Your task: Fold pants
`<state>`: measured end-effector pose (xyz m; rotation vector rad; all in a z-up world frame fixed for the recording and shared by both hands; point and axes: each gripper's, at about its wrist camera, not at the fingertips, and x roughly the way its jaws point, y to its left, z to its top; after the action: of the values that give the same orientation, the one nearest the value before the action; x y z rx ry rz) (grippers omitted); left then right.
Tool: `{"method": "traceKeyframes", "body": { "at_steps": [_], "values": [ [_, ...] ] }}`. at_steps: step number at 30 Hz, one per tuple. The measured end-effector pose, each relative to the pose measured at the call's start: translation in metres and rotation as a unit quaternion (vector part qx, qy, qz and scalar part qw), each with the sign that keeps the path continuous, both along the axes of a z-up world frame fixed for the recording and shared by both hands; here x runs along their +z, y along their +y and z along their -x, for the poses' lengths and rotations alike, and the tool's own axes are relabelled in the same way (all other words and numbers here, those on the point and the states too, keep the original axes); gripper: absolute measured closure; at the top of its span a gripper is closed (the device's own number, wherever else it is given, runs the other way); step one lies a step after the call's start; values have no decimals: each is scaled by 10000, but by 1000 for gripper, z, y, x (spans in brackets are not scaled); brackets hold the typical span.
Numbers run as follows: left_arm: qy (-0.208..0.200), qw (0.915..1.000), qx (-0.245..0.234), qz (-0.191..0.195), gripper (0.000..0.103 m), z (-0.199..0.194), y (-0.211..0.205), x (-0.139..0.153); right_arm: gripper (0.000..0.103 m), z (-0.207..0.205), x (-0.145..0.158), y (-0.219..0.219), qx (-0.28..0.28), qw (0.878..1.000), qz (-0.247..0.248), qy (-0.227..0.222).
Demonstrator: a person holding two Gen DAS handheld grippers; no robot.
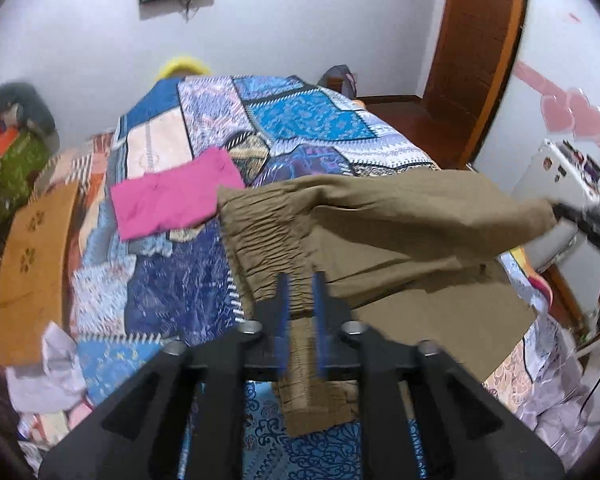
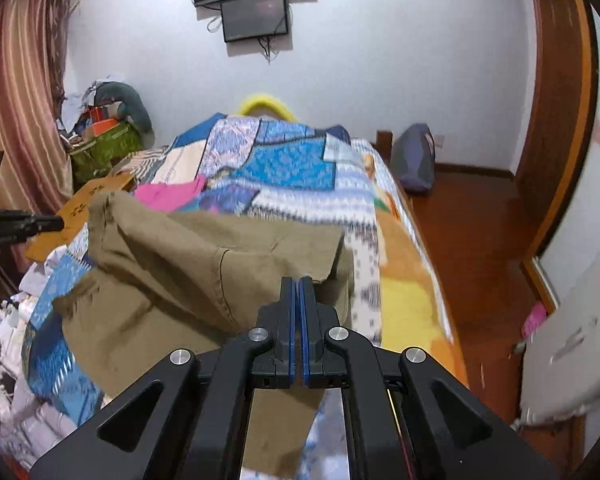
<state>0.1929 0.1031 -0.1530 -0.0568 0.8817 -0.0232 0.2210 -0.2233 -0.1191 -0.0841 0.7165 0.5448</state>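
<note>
Olive-brown pants (image 1: 380, 240) hang stretched between my two grippers above the patchwork bed. My left gripper (image 1: 300, 280) is shut on the gathered elastic waistband, which bunches between its blue pads. My right gripper (image 2: 299, 282) is shut on the hem edge of the pants (image 2: 204, 272). In the left wrist view the right gripper (image 1: 560, 210) shows at the far right end of the cloth. In the right wrist view the left gripper (image 2: 58, 222) shows at the left end. The lower part of the pants drapes onto the bed.
A pink folded garment (image 1: 172, 196) lies on the patchwork bedspread (image 1: 292, 120) beyond the pants. An orange cloth (image 1: 32, 272) and crumpled white fabric (image 1: 52, 364) lie at the bed's left. A white appliance (image 2: 572, 340) stands right, by the wooden floor (image 2: 472, 216).
</note>
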Motion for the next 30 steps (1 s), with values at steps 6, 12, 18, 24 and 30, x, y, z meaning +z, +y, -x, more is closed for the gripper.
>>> {"method": "traceKeyframes", "body": {
  "at_steps": [6, 12, 18, 24, 30],
  "values": [
    [-8, 9989, 248, 403, 40, -24, 24, -14, 101, 4, -20, -1, -93, 9998, -49, 174],
    [170, 9963, 172, 823, 39, -58, 37, -24, 101, 4, -28, -3, -99, 9996, 32, 246],
    [386, 9957, -178, 829, 46, -87, 30, -35, 101, 4, -39, -6, -131, 9993, 77, 335],
    [208, 9977, -234, 599, 68, -75, 21, -26, 101, 7, -42, -6, -120, 9992, 145, 347],
    [-39, 9968, -482, 631, 89, -36, 14, 2, 101, 19, -29, -15, -143, 9996, 127, 229]
  ]
}}
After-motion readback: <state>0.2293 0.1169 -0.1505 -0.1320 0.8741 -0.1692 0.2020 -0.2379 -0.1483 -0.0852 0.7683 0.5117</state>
